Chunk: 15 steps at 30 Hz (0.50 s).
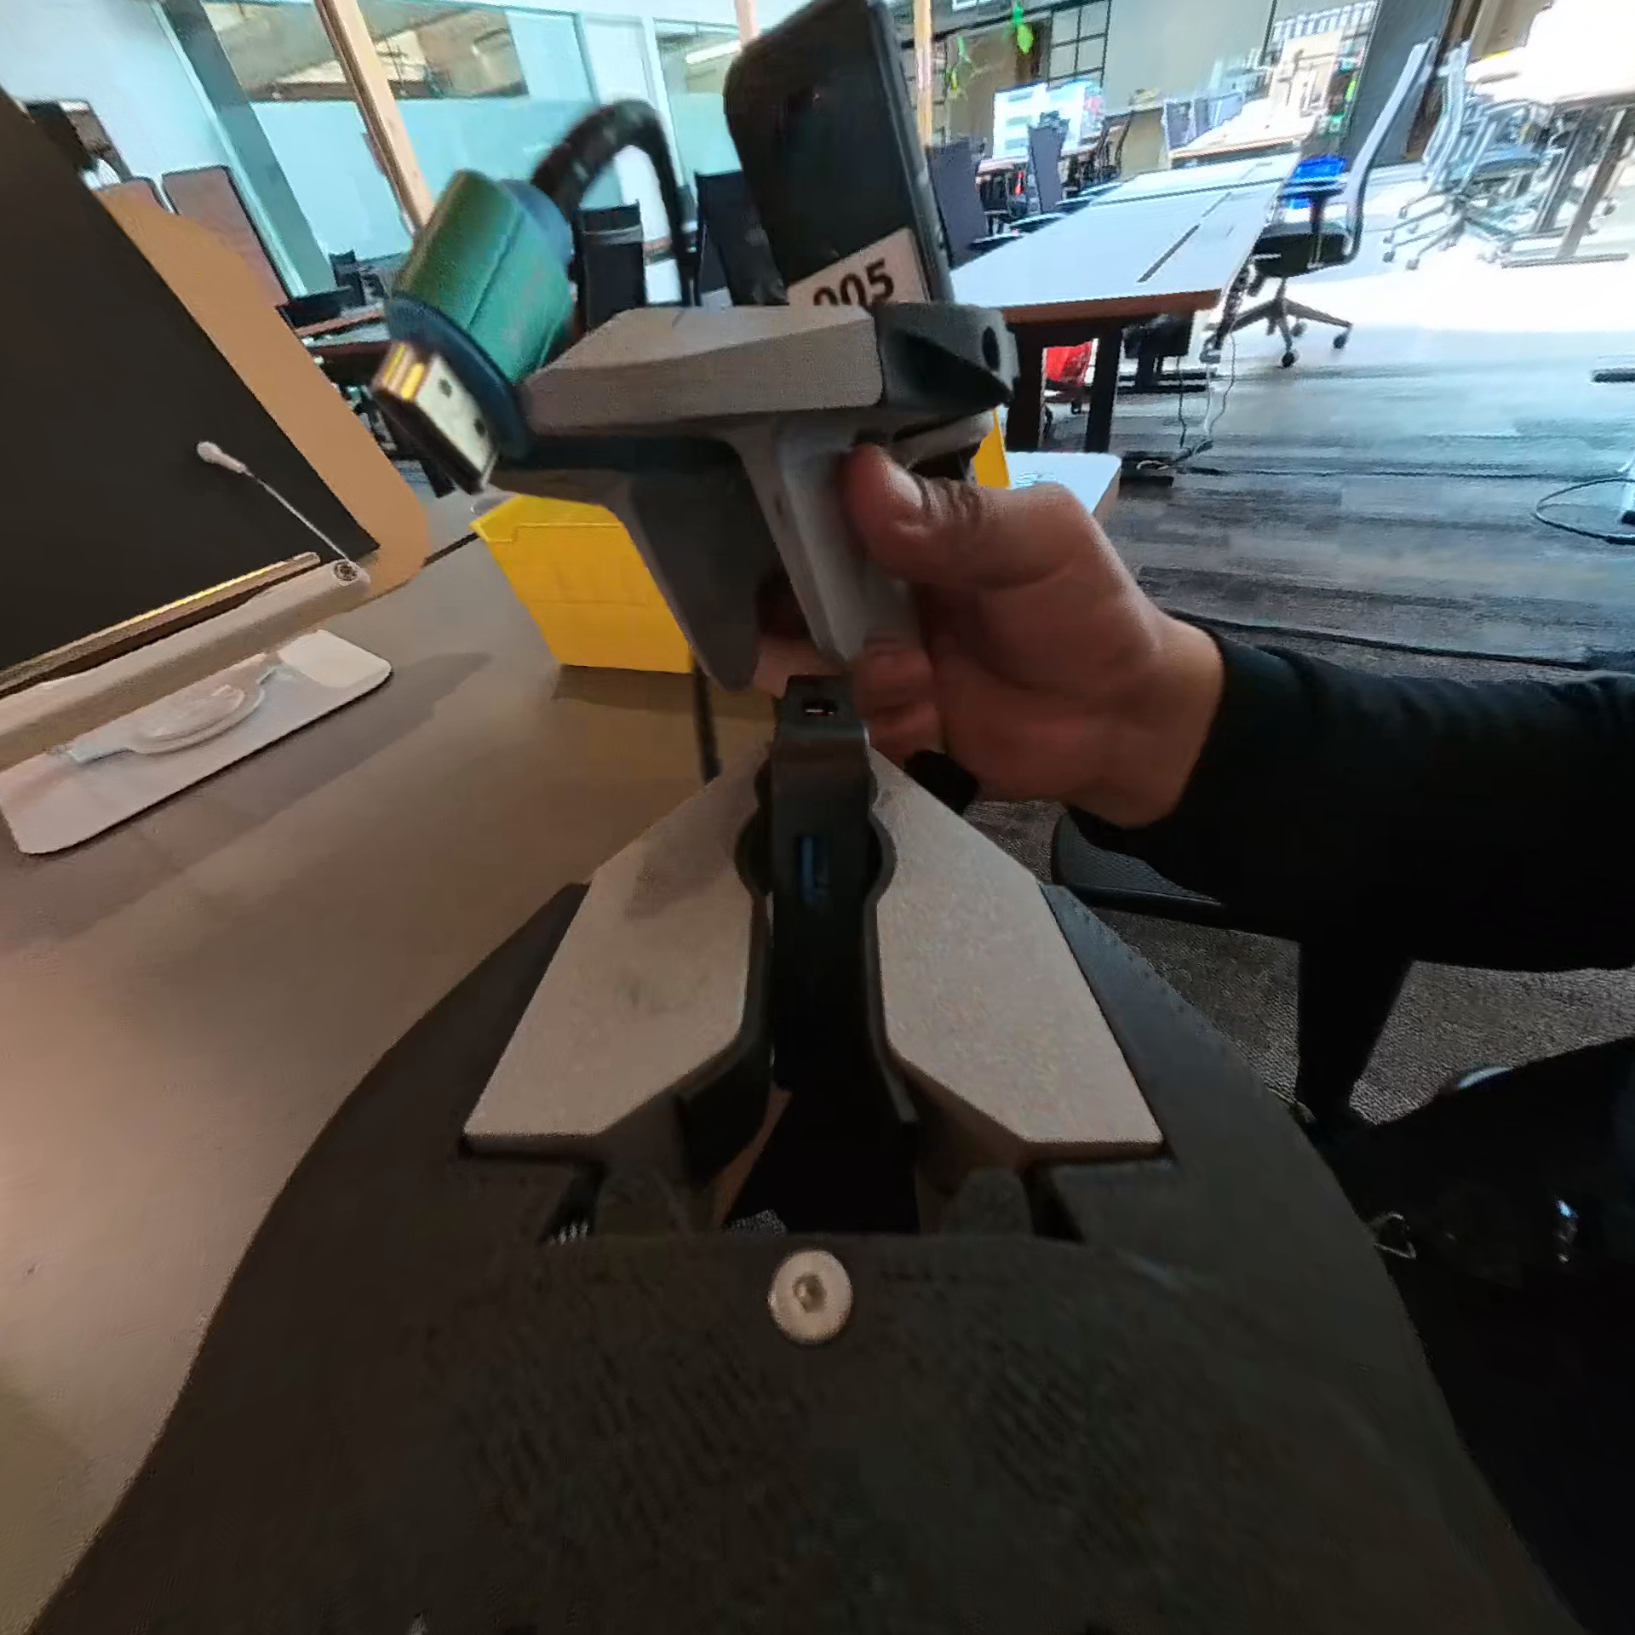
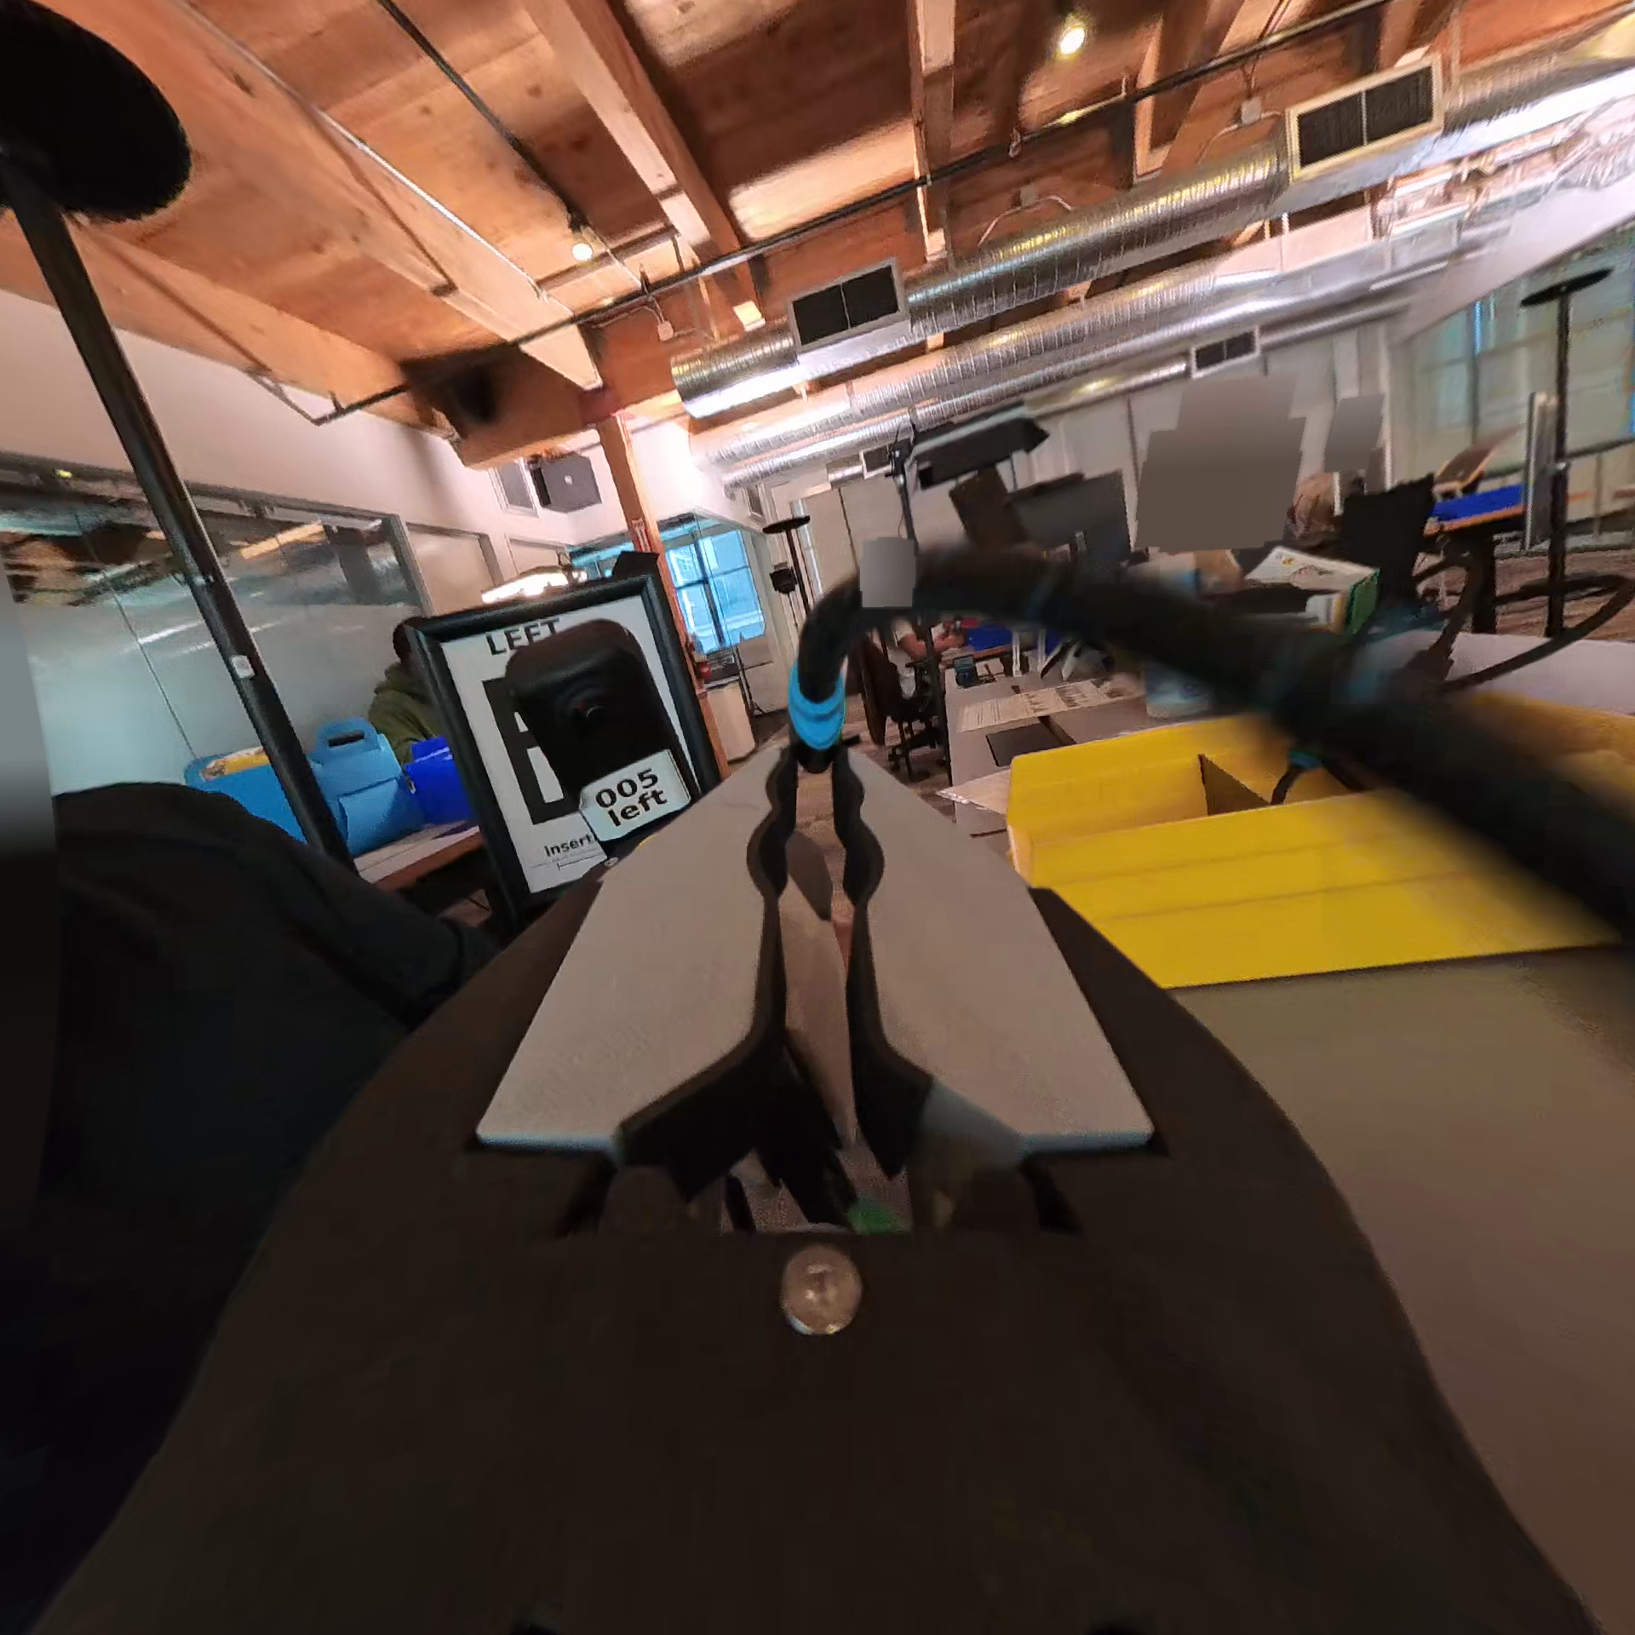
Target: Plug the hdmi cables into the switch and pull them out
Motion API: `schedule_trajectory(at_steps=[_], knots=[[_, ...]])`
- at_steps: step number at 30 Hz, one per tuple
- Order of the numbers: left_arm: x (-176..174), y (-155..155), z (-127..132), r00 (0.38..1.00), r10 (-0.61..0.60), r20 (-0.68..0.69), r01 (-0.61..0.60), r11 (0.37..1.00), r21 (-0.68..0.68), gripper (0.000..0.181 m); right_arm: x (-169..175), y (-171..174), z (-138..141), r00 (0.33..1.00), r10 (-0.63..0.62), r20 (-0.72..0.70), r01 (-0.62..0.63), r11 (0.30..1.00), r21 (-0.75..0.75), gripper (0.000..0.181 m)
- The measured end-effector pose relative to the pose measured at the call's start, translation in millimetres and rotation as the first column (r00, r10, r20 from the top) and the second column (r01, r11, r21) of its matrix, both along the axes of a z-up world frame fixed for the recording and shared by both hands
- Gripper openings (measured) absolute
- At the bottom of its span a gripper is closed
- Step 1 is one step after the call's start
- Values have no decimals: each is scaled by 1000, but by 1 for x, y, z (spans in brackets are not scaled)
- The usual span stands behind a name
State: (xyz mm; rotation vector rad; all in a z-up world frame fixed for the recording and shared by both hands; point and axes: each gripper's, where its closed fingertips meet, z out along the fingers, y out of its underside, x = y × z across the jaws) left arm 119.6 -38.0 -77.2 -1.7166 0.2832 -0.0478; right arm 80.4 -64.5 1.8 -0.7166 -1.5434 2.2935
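Observation:
My left gripper (image 1: 818, 770) is shut on a black switch (image 1: 818, 955), which stands upright between its grey fingers (image 1: 655, 964) with a small port on its top end. Above it a hand (image 1: 1000, 619) holds my right gripper (image 1: 522, 442), which is shut on a green-bodied HDMI plug (image 1: 482, 292). The plug's metal tip (image 1: 433, 416) points down and left, well apart from the switch. In the right wrist view my right gripper (image 2: 814, 770) is closed on the cable end. The black cable (image 2: 1194, 637), with blue bands (image 2: 814, 712), arcs away to the right.
A yellow bin (image 1: 584, 584) stands on the brown desk (image 1: 265, 929) behind the grippers and also shows in the right wrist view (image 2: 1239, 849). A dark screen on a white stand (image 1: 177, 708) is at the left. A black pole (image 2: 133, 398) rises at the left. One gripper's finger ends stand about 9 cm off the other's.

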Motion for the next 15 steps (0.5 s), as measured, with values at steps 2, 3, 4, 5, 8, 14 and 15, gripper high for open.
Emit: schedule_trajectory(at_steps=[2,3,4,5,8,14,15], knots=[[-3,0,0,1000,21,-15,-21,1000,0,12,0,1,0,1000,-10,2,10,999,31,4],[-4,0,-1,1000,24,-21,-24,1000,-6,12,0,2,-1,1000,-14,2,14,999,41,3],[-5,0,-2,999,27,-23,-27,1000,-8,12,0,3,-2,1000,-13,5,12,999,47,3],[-7,0,-2,999,31,-23,-31,1000,-7,12,0,4,-2,1000,-14,8,14,999,49,4],[-11,0,-6,999,37,-27,-38,999,-26,12,-5,10,-9,998,-59,36,56,994,89,4],[-35,-3,-12,994,99,-55,-102,993,-53,12,-48,51,-69,909,-316,272,243,932,270,5],[-42,-4,-12,992,116,-57,-119,991,-57,12,-55,59,-83,887,-342,309,254,922,292,4]])
